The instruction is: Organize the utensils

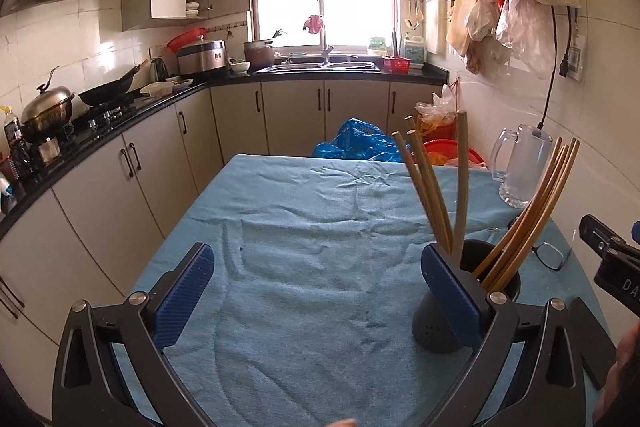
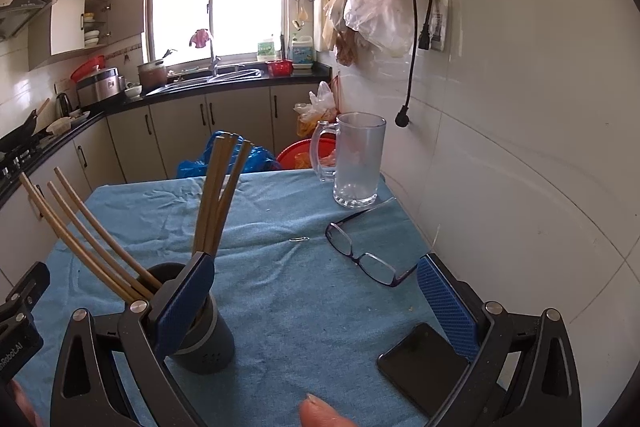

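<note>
A dark round utensil holder (image 1: pixel 436 331) stands on the blue cloth and holds several wooden chopsticks (image 1: pixel 424 187), some leaning left and some fanned to the right. My left gripper (image 1: pixel 316 267) is open wide with nothing between its pads; its right finger (image 1: pixel 452 299) sits just in front of the holder's left side. In the right wrist view the same holder (image 2: pixel 212 339) with its chopsticks (image 2: pixel 216 195) stands just behind the left finger (image 2: pixel 184 303). My right gripper (image 2: pixel 316 267) is open and holds nothing.
On the blue cloth (image 2: pixel 280 307) lie dark-framed glasses (image 2: pixel 360 251), a black phone (image 2: pixel 424 367) by the right finger, a paper clip (image 2: pixel 299 239) and a glass mug (image 2: pixel 358 163) at the back right. A white tiled wall (image 2: pixel 520 147) runs close on the right. Kitchen counters (image 1: pixel 120 119) line the left.
</note>
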